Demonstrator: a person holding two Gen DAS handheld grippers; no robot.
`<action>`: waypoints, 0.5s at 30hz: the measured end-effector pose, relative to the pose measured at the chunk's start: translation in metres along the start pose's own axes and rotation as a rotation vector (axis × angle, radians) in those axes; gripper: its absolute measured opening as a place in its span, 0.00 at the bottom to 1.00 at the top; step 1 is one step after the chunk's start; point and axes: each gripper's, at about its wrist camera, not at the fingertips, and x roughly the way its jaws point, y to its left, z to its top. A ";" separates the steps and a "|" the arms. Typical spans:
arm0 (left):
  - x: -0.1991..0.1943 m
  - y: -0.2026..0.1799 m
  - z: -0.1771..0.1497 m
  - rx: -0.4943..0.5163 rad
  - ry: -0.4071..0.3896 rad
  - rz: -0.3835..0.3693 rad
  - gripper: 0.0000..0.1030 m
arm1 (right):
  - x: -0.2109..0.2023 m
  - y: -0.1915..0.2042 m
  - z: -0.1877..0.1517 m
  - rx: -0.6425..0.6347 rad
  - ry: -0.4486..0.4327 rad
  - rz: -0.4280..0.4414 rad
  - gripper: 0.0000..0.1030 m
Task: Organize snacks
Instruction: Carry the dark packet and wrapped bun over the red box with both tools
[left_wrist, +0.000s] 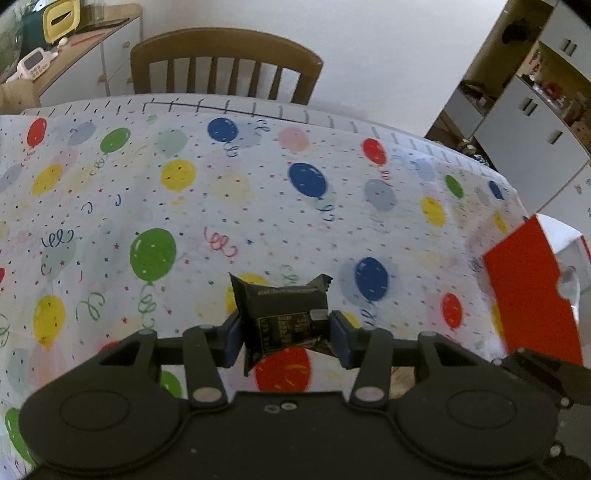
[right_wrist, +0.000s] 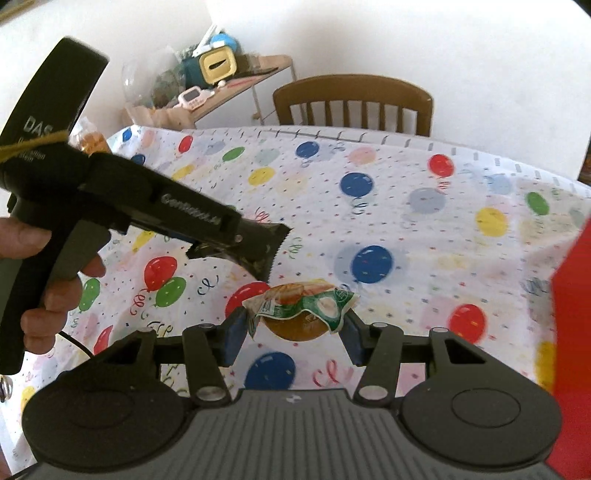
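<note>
My left gripper (left_wrist: 284, 334) is shut on a small black snack packet (left_wrist: 282, 319) and holds it above the balloon-print tablecloth (left_wrist: 221, 206). A red box (left_wrist: 532, 291) with a white inside stands at the right edge of the left wrist view. My right gripper (right_wrist: 293, 332) is shut on a green and orange wrapped snack (right_wrist: 303, 308), held above the cloth. In the right wrist view the left gripper (right_wrist: 258, 243) shows from the side at the left, with the black packet (right_wrist: 267, 245) in its jaws. The red box (right_wrist: 572, 332) fills the right edge.
A wooden chair (left_wrist: 225, 66) stands at the table's far side, also visible in the right wrist view (right_wrist: 354, 103). A side shelf (right_wrist: 229, 88) with a yellow tissue holder and clutter is at the back left. White cabinets (left_wrist: 535, 122) stand at the right.
</note>
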 end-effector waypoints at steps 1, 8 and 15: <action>-0.005 -0.004 -0.002 0.006 -0.006 -0.001 0.45 | -0.007 -0.002 -0.001 0.006 -0.008 -0.003 0.51; -0.035 -0.035 -0.016 0.050 -0.042 -0.034 0.45 | -0.056 -0.020 -0.008 0.049 -0.071 -0.021 0.51; -0.061 -0.074 -0.027 0.110 -0.075 -0.075 0.45 | -0.102 -0.036 -0.016 0.044 -0.113 -0.075 0.51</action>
